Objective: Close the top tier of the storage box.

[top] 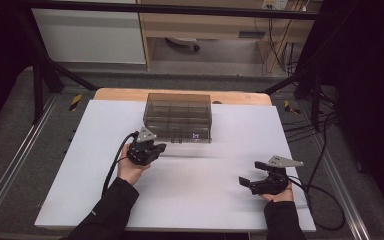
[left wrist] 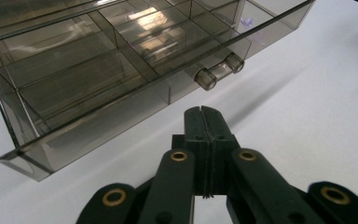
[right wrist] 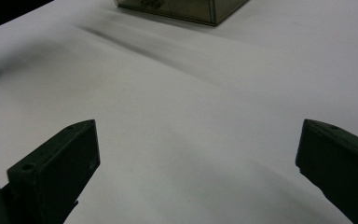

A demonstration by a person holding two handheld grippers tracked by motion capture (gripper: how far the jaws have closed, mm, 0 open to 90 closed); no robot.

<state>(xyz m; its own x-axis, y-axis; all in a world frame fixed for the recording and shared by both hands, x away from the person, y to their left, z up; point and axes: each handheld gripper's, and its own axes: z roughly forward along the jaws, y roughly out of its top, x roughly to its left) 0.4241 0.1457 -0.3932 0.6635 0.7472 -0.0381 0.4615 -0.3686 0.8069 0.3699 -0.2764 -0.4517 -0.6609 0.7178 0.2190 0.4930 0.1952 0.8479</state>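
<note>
Here, the white counter (top: 180, 190) carries everything, and the smoky transparent box (top: 178, 117) with its divided compartments stands at about twelve o'clock on it, near the far edge. Your left gripper (top: 156, 148) is at about ten o'clock from the counter's middle, just beside the box's front left corner; its jaws are clenched together with nothing between them, close below the small cylindrical handle (left wrist: 219, 71). Your right gripper (top: 250, 172) waits at four o'clock, well apart from the box, with its jaws released wide over the bare counter.
</note>
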